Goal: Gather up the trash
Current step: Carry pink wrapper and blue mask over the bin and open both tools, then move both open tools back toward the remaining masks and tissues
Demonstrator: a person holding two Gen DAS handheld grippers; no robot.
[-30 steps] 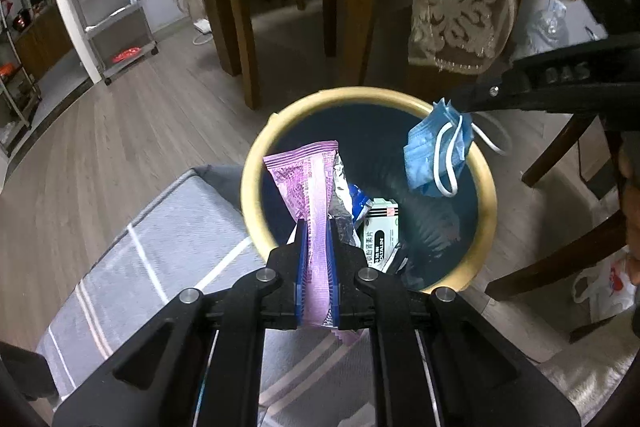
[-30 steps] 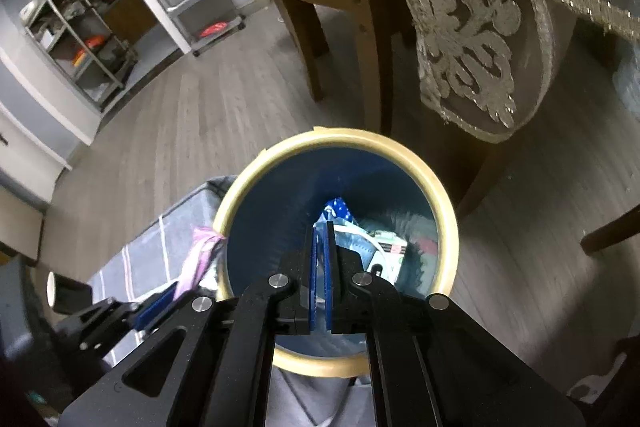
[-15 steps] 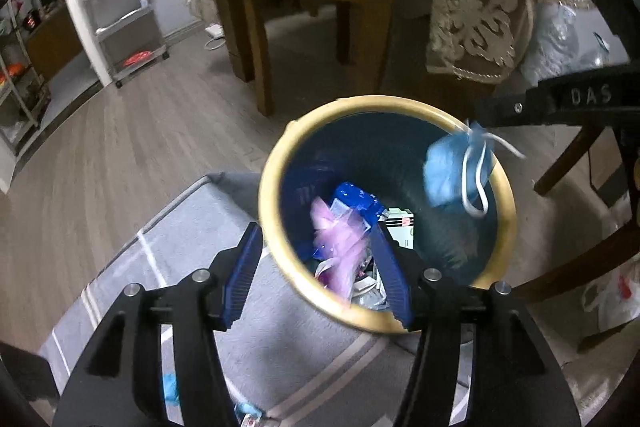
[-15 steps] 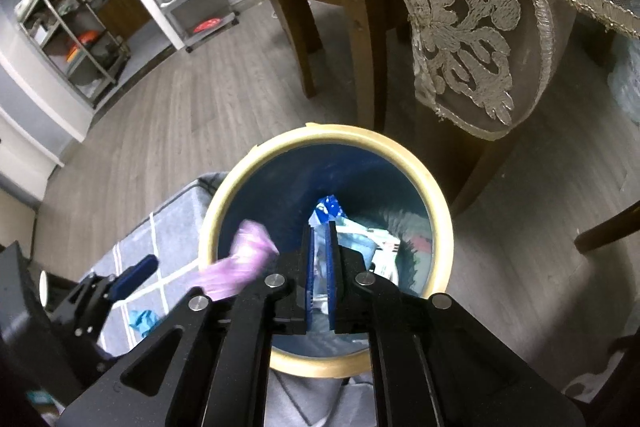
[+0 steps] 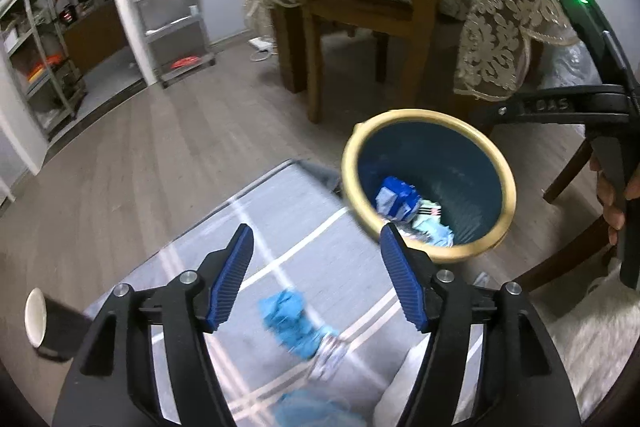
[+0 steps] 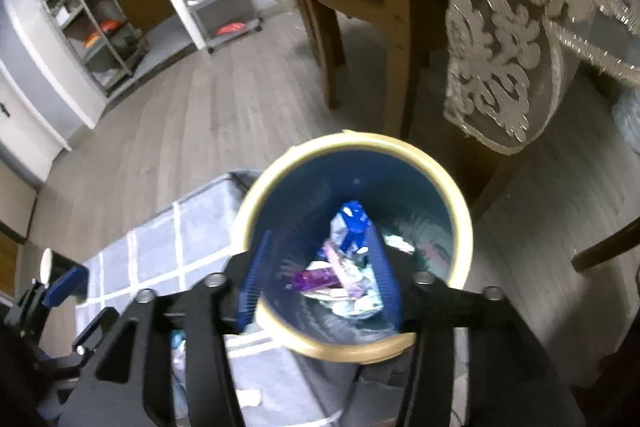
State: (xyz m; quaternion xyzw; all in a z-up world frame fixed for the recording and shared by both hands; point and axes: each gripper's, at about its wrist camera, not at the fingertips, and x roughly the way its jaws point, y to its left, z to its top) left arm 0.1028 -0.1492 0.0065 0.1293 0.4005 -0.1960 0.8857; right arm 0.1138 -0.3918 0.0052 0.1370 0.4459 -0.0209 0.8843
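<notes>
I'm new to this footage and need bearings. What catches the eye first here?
The yellow-rimmed blue bin on the wood floor, with wrappers heaped inside, beside a grey checked rug. Crumpled blue trash lies on that rug, under the left gripper, whose empty fingers are opening. A dark paper cup lies at the rug's left.

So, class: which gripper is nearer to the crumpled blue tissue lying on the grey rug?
Left. The left gripper hovers directly above the blue tissue, jaws opening, empty. The right gripper hangs over the bin.

Light: the room is looking dim and a bit blue.
Blur: the floor (image 5: 132,163) and bin rim (image 6: 460,211) are smearing.
Edges: both pictures are bending round, fading into black corners.
</notes>
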